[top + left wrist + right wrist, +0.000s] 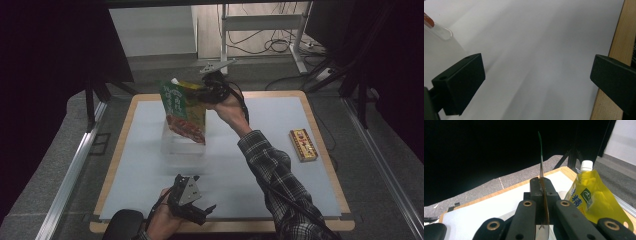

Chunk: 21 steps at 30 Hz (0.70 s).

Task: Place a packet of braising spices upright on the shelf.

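Nearest the camera, the left gripper (200, 212) hovers with jaws spread wide and empty over the white mat (280, 150), by the table's wooden front edge. Farther back, the right gripper (202, 95) is clenched on the top edge of a green food pouch (184, 112), holding it upright above a clear plastic container (184, 146). Just behind the pouch sits a yellow spouted pouch (591, 200). A small patterned box (303, 145) lies well apart at the right.
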Available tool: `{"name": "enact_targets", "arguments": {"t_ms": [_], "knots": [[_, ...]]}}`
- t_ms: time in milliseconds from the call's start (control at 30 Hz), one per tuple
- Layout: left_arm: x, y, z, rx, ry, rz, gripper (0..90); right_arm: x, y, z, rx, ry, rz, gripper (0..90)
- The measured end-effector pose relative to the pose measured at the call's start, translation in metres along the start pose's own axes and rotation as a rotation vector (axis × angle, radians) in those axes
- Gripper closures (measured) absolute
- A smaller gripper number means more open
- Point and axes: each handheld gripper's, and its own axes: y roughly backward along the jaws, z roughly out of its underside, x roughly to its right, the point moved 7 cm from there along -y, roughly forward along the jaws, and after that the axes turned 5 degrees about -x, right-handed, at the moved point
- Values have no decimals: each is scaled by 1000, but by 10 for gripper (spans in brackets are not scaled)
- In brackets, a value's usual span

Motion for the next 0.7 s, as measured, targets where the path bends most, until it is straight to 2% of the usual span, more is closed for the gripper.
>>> {"name": "enact_targets", "arguments": {"t_ms": [133, 367, 467, 567, 700], "knots": [[0, 0, 0, -4, -4, 0, 0, 0, 0, 2, -4, 3, 2, 893], [0, -1, 1, -13, -13, 0, 0, 6, -7, 17, -54, 3, 33, 893], [1, -1, 1, -17, -12, 3, 0, 10, -6, 22, -42, -16, 28, 893], [2, -2, 2, -24, -15, 4, 0, 18, -4, 28, -65, -20, 71, 893], [3, -4, 2, -30, -19, 8, 0, 23, -1, 39, -89, -33, 81, 893]]}}
